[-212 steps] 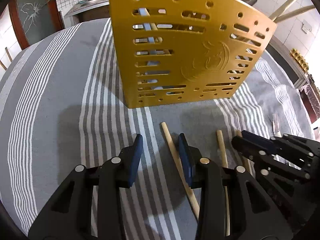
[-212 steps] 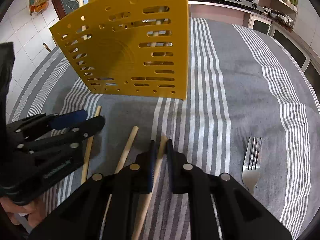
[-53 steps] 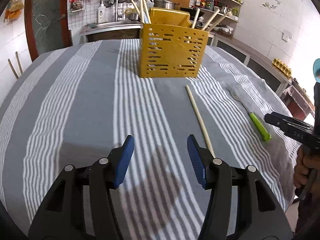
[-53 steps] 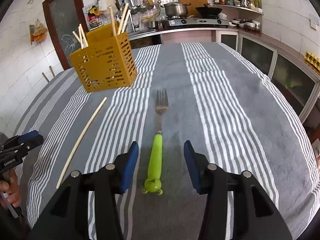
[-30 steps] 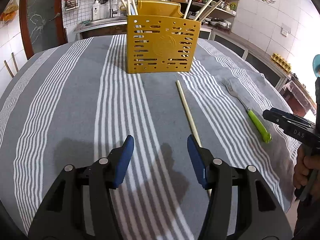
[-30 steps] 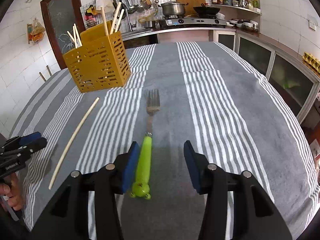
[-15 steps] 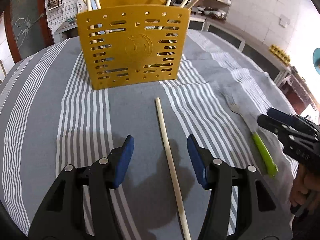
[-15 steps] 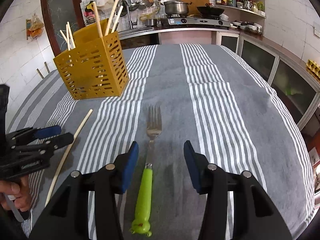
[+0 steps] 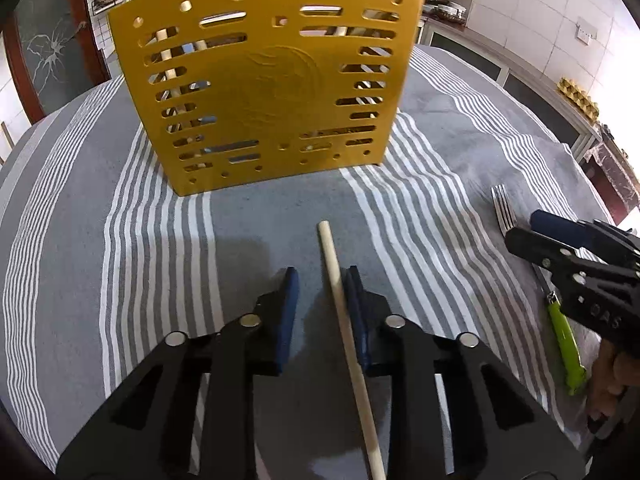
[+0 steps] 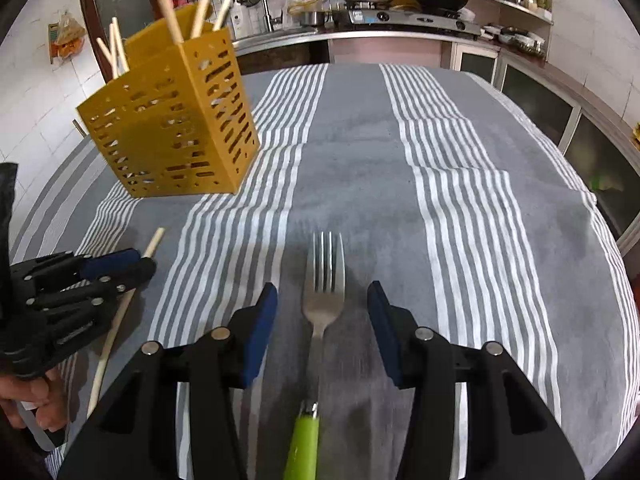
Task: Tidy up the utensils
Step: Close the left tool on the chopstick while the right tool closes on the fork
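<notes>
Two tongs are lowered: the left tongs [image 9: 322, 300] are closing around the chopstick [image 9: 348, 344], one pad touching; the right tongs [image 10: 322, 332], open, straddle the fork [image 10: 324, 300], for the holder [image 9: 264, 80] ahead.

A yellow box [image 9: 260, 80] with holes stood upright, holding wooden sticks. One long wooden stick [image 9: 344, 320] lay flat near it. A fork [image 10: 320, 320] with a green handle lay flat further over
</notes>
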Available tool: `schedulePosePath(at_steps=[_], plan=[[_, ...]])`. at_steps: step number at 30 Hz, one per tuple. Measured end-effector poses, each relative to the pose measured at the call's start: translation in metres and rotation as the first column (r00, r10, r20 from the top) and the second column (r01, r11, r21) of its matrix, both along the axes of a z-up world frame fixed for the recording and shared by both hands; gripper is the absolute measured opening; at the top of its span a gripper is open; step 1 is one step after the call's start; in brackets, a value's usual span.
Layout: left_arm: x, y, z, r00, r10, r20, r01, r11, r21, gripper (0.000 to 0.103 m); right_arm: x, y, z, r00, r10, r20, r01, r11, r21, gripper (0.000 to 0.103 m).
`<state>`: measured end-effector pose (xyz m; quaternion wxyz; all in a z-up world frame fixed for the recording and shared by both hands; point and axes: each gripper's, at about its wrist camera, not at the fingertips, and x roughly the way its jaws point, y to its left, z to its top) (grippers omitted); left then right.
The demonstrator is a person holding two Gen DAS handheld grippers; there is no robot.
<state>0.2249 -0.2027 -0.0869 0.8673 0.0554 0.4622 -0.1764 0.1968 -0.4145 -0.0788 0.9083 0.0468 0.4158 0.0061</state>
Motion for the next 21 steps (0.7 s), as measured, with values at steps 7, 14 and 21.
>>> schedulePosePath(at_steps=[7, 14, 21], plan=[[0.005, 0.003, -0.003, 1.000, -0.003, 0.003, 0.003, 1.000, 0.004, 0.018, 0.014, 0.003, -0.009, 0.999, 0.023, -0.031, -0.024, 0.999, -0.036, 0.040], [0.009, 0.001, -0.002, 1.000, -0.006, -0.003, 0.006, 1.000, -0.002, 0.018, 0.020, -0.008, -0.003, 0.999, 0.017, -0.040, -0.016, 1.000, 0.016, 0.023], [0.008, 0.010, 0.000, 1.000, -0.008, -0.007, 0.008, 1.000, -0.018, 0.018, 0.014, -0.012, 0.009, 1.000, -0.016, 0.011, 0.016, 1.000, 0.009, 0.023]])
